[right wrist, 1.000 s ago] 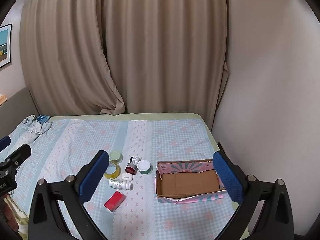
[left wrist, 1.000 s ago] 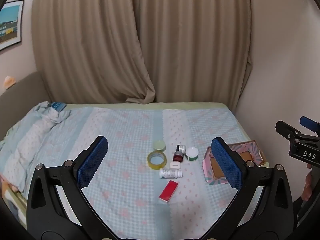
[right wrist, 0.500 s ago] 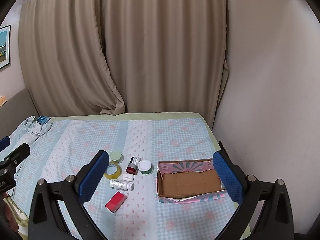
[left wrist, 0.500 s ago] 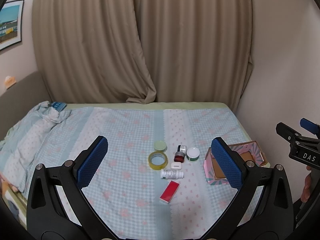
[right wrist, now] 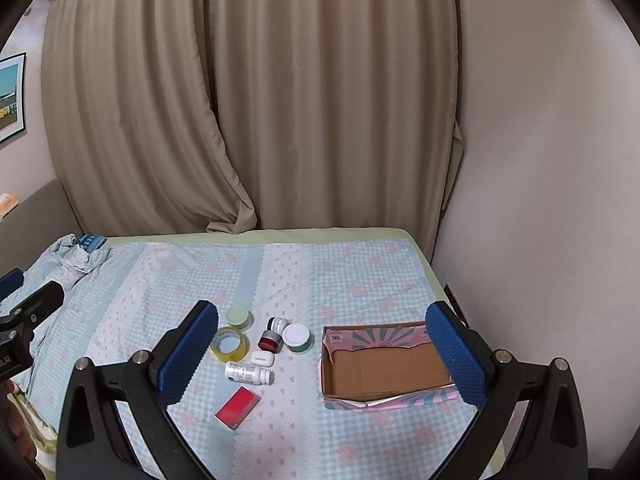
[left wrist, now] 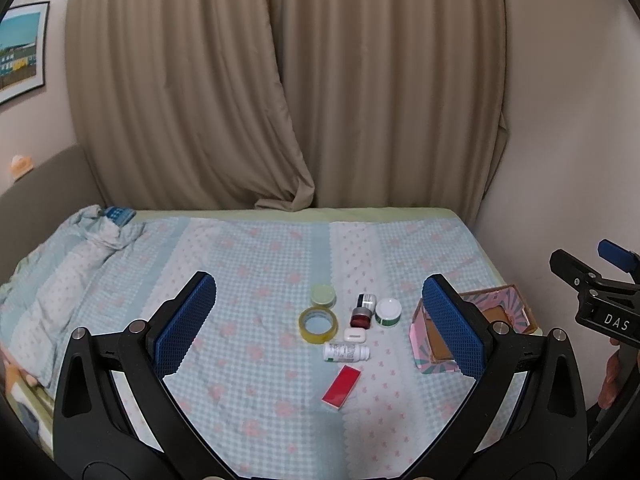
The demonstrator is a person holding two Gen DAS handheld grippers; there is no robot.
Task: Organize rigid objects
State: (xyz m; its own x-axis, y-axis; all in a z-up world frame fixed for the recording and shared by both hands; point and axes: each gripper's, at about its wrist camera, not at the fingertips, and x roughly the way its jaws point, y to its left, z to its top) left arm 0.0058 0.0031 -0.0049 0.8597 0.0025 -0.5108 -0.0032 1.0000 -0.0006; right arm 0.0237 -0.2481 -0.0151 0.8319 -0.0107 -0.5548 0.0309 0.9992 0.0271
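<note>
While nothing has yet been picked up, the work ahead looks like gathering a small cluster of hard items into an open cardboard box [right wrist: 386, 364] that sits on the bed [right wrist: 360, 272], which is covered in a pale blue checked spread. Seen from the right wrist camera, the box lies at about 3 o'clock from the cluster, near it but not touching.

The cluster holds a pale green lidded jar [right wrist: 239, 316] at its 11 o'clock edge, a roll of yellow tape [right wrist: 229, 344] just below it, a small dark jar lying tipped [right wrist: 278, 325], a red-capped pot [right wrist: 269, 340], a white-lidded green jar [right wrist: 297, 337], a small white case [right wrist: 262, 358], a white pill bottle on its side [right wrist: 249, 373], and a flat red box [right wrist: 237, 401] at 6 o'clock.

To do this step well, I would judge it wise to start with an outer piece, such as the white-lidded jar nearest the box, so neighbours are not knocked. The bottle on its side may roll, so gripping across its body seems safest. The soft bedding may give under pressure, so a gentle descent is advisable.

The left hand-held gripper [left wrist: 320, 330] hangs above the bed with its blue pads spread wide, holding and touching nothing. The right hand-held gripper [right wrist: 322, 358] is likewise spread wide and empty, well above the spread, framing both the cluster and the box.
</note>
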